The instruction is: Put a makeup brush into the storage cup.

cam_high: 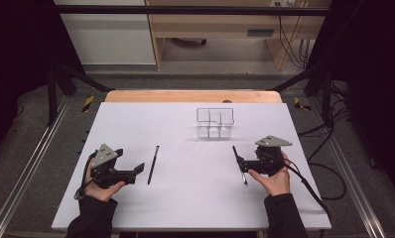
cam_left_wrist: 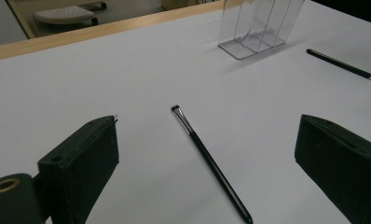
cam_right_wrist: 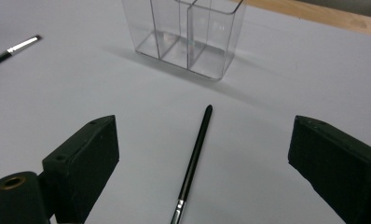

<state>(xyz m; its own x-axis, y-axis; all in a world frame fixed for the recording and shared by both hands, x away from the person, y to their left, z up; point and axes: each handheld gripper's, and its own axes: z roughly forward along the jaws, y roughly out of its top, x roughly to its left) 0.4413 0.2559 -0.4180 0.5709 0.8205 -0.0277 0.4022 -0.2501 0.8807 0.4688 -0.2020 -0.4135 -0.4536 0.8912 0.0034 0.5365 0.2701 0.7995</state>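
Observation:
Two thin black makeup brushes lie on the white table (cam_high: 151, 119). The left brush (cam_high: 153, 164) lies just right of my left gripper (cam_high: 132, 161), and in the left gripper view this brush (cam_left_wrist: 207, 158) runs between the open jaws with its bristles pointing away. The right brush (cam_high: 239, 165) lies at the fingertips of my right gripper (cam_high: 243, 161). In the right gripper view this brush (cam_right_wrist: 195, 149) lies between the open jaws, handle end away. Neither my left gripper (cam_left_wrist: 204, 140) nor my right gripper (cam_right_wrist: 202, 137) holds anything. A clear divided organizer (cam_high: 214, 123) stands upright at mid-table.
The organizer (cam_left_wrist: 258, 28) (cam_right_wrist: 188, 35) stands beyond both brushes, its compartments showing nothing inside. A wooden strip (cam_high: 193, 95) borders the table's far edge. Black cables (cam_high: 329, 124) lie on the floor to the right, and metal rails run along both sides.

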